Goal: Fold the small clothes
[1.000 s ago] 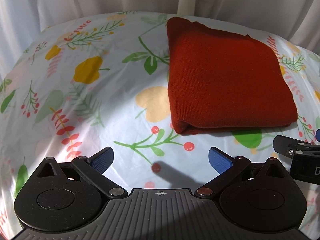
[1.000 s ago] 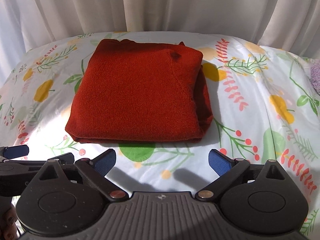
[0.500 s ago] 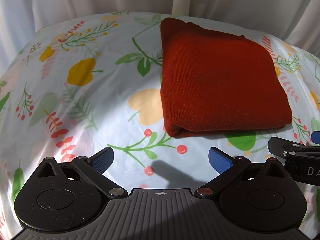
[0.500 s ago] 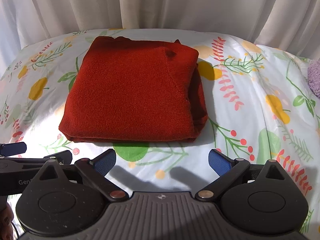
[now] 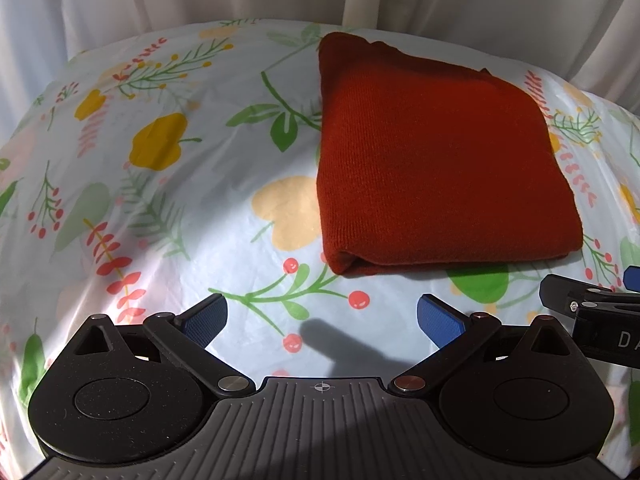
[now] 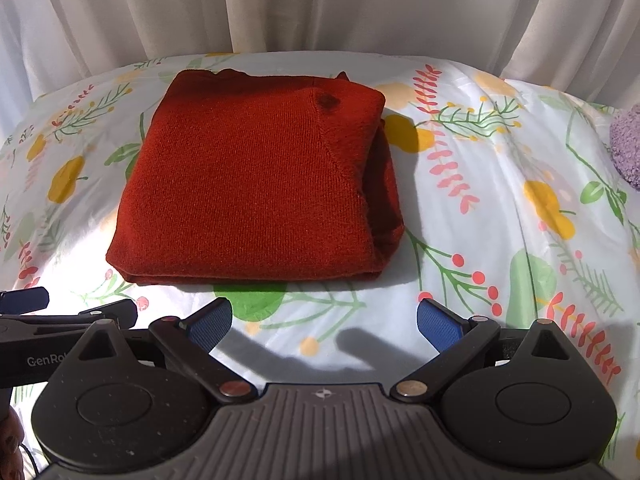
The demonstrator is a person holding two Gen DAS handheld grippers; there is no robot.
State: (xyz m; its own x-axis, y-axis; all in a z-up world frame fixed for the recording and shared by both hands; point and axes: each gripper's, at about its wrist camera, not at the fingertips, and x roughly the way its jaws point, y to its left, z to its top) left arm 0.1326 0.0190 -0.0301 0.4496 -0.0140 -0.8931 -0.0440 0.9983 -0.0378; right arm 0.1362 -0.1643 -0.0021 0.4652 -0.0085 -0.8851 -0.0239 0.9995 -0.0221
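Note:
A rust-red knit garment (image 5: 436, 168) lies folded into a thick square on the floral cloth (image 5: 168, 216); it also shows in the right wrist view (image 6: 256, 192). My left gripper (image 5: 322, 316) is open and empty, just short of the garment's near left corner. My right gripper (image 6: 324, 320) is open and empty, just short of the garment's near edge. Each gripper shows at the edge of the other's view: the right one (image 5: 592, 300) and the left one (image 6: 68, 312).
White curtains (image 6: 320, 4) hang behind the table's far edge. A fuzzy purple item (image 6: 626, 146) lies at the far right of the floral cloth (image 6: 500, 184).
Both grippers have drawn back a little from the folded garment, which now sits farther away in both views. The garment itself has not moved.

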